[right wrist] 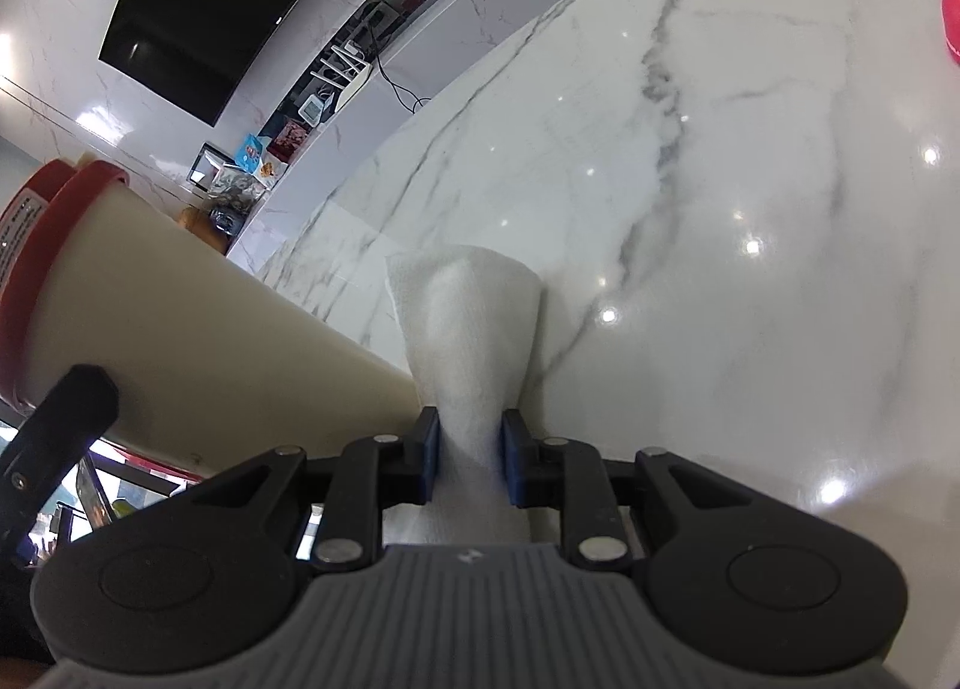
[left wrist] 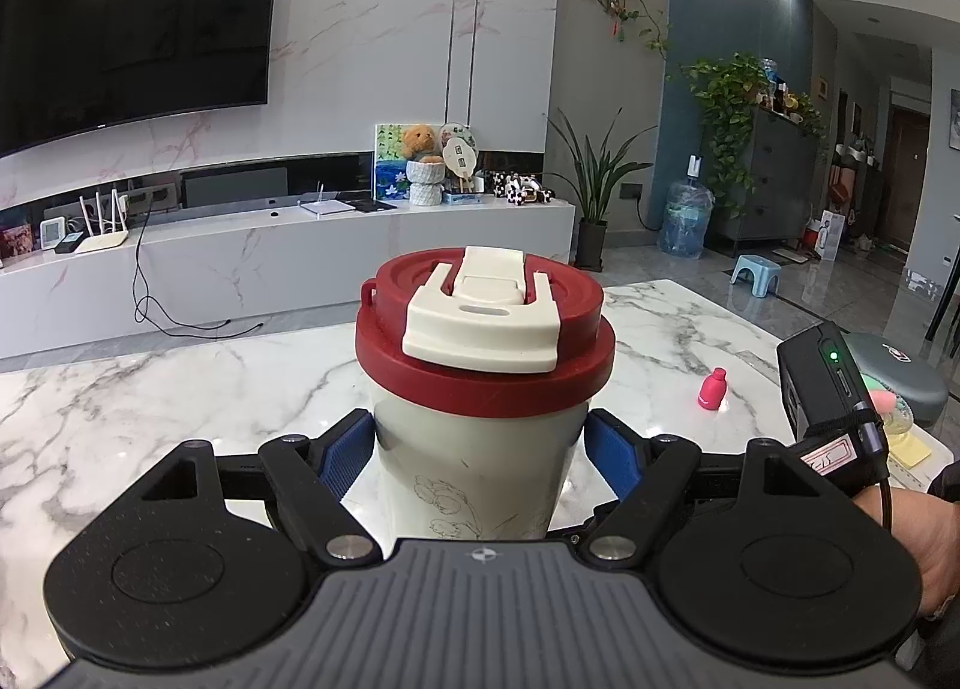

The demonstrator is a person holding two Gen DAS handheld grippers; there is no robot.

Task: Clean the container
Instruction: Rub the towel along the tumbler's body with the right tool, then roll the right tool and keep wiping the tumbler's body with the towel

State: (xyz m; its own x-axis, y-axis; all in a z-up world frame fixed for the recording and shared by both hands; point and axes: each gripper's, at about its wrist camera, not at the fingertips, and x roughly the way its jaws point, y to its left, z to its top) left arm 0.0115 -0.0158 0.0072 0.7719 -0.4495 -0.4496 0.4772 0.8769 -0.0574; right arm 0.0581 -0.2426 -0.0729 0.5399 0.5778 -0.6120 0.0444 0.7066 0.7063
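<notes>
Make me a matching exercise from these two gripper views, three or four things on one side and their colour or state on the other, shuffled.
Things:
1. cream travel cup
2. round red screw lid
3. folded white paper towel
4. small pink bottle

States:
A. standing alone on the marble table
B. pinched in the right gripper
C. gripped by the left gripper
D. closed on the cup, cream flip tab on top

Pairs: 1-C, 2-D, 3-B, 4-A

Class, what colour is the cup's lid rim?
Dark red lid, with a cream flip cap; clearest in the left wrist view.
</notes>
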